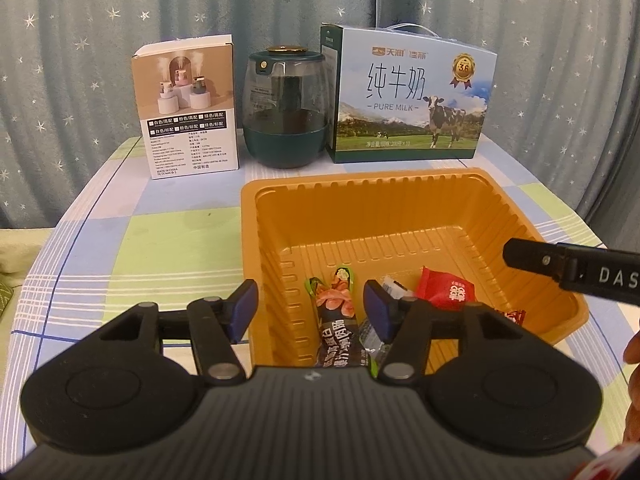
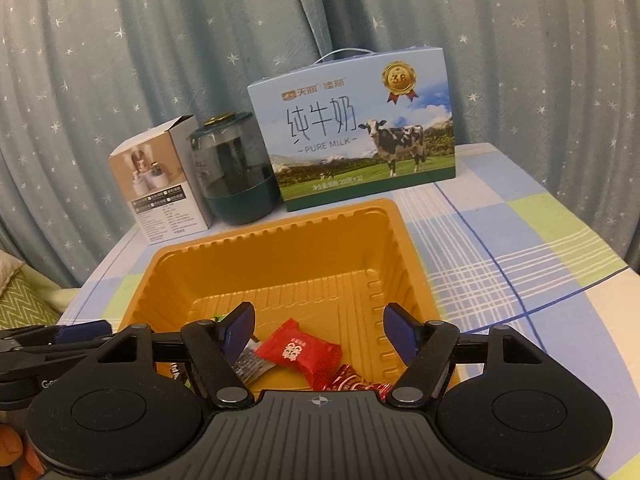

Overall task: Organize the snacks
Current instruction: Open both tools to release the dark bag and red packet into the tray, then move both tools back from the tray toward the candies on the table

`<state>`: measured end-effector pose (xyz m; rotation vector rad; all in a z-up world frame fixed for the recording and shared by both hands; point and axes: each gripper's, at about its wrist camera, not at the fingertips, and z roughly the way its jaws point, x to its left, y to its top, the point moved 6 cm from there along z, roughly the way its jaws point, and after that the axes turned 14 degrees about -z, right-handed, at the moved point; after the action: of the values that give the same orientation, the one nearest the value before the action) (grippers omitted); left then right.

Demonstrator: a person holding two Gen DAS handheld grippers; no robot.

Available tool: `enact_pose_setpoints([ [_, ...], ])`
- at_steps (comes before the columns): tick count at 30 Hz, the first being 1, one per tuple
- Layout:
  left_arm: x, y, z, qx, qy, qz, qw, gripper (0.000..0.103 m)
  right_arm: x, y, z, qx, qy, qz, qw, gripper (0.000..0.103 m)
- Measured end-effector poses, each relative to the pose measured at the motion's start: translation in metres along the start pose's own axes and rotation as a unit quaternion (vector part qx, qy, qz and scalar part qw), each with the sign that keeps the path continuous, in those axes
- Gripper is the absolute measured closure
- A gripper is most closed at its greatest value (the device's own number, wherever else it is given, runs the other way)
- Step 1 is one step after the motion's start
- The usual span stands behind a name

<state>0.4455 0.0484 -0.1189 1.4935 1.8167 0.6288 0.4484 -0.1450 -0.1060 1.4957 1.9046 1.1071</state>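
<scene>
Orange plastic tray (image 1: 400, 200), ribbed walls, set mid-counter on a blue, green and white checked cloth (image 1: 120, 248).

Contents, all against the tray's near wall:
- 1 long sausage stick (image 1: 340, 312) in a dark wrapper with green ends, lying lengthwise toward the near left corner.
- 1 red wrapped candy (image 2: 298, 350), near the middle of the near wall.
- 1 small clear-and-dark packet (image 2: 248, 364), just beside the candy on its left.
- 1 shiny red wrapper (image 2: 352, 380), tucked hard against the near wall, partly hidden.

Back edge of the counter, left to right: 1 humidifier box (image 1: 186, 108), 1 dark green humidifier (image 1: 286, 108), 1 milk carton case (image 1: 408, 100). Star-print curtain (image 1: 120, 20) behind.

Tools:
- Left gripper (image 1: 310, 312): released, pads apart, nothing pinched; the sausage stick lies below the gap and the left pad stands outside the tray's left wall.
- Right gripper (image 2: 320, 336): released, empty, poised over the candy and the near right corner.

Risks, as judged:
- Light tray may skid or tip if the left pad catches its wall on withdrawal.
- Right finger sits close to the ribbed right wall; a sideways pull could drag the tray along the cloth.
- Snacks crowd 1 wall; further drops there may pile up and slide over the low near rim.
</scene>
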Motion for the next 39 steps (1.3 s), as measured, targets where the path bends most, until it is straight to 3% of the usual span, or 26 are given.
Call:
enact_pose_setpoints([
  [6,0.003,-0.001,-0.005,-0.006,0.005,0.001,1.0,0.034,-0.003,0.0,-0.002,0.009,-0.016,-0.011,1.0,0.032],
  [24,0.004,-0.031,-0.065,-0.025,0.004,0.022,0.9994,0.016,0.005,-0.025,-0.058,0.01,-0.024,-0.035,0.999,0.032],
  [39,0.031,-0.095,-0.141,-0.021,0.007,0.002,0.9998,0.014,0.032,-0.082,-0.131,0.017,-0.008,-0.041,0.999,0.032],
])
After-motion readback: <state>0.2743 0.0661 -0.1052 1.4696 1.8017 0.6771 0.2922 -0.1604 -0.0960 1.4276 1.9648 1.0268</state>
